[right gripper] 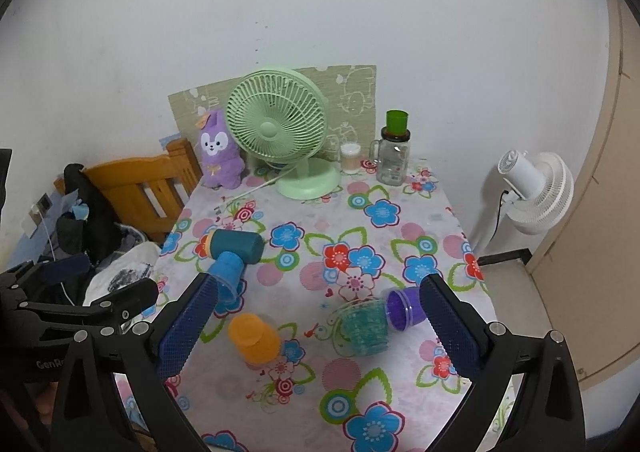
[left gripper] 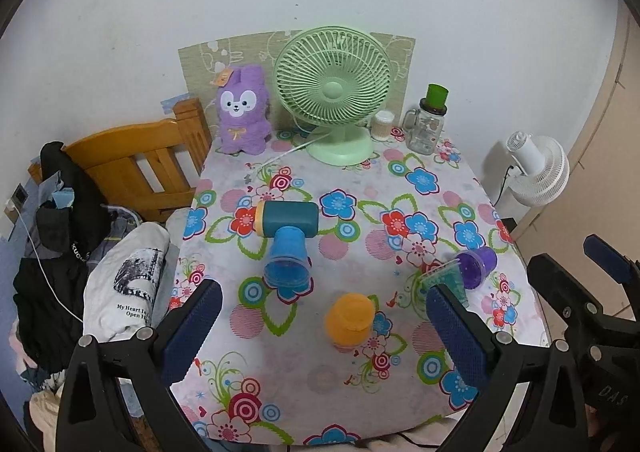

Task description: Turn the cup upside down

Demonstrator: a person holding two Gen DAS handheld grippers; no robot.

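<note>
1. We hold both tools above the near edge of the tabletop [left gripper: 400, 252], which is spread with a flowered cloth; the left tool [left gripper: 324, 336] has its blue-padded fingers set wide apart, with nothing between them.
2. The right tool [right gripper: 316, 330] is likewise spread wide and grips nothing; its fingers frame the cups from above.
3. We take the green desk fan [left gripper: 334, 92] at the far end of the tabletop as our landmark. Well in front of it, toward us, an orange cup [left gripper: 350, 318] stands mouth-down on the cloth.
4. Left of the orange cup and nearer the fan, a blue cup [left gripper: 287, 260] lies tipped with its open mouth toward us, its base touching a dark teal container [left gripper: 289, 219] that lies on its side.
5. In front of the fan and to its right, a purple cup [left gripper: 477, 266] lies on its side, and a clear teal-patterned cup [right gripper: 365, 326] sits just beside it; the two appear to touch.
6. Just left of the fan sits a purple plush rabbit [left gripper: 242, 112]; just right of it stand a small white-topped jar [left gripper: 383, 126] and a glass mug-jar [left gripper: 427, 130] with a green cap.
7. Beyond the tabletop, left of the fan, we see a wooden headboard [left gripper: 148, 168] and piled clothes [left gripper: 72, 236]; on the right stands a white fan [left gripper: 538, 168] against the wall.
</note>
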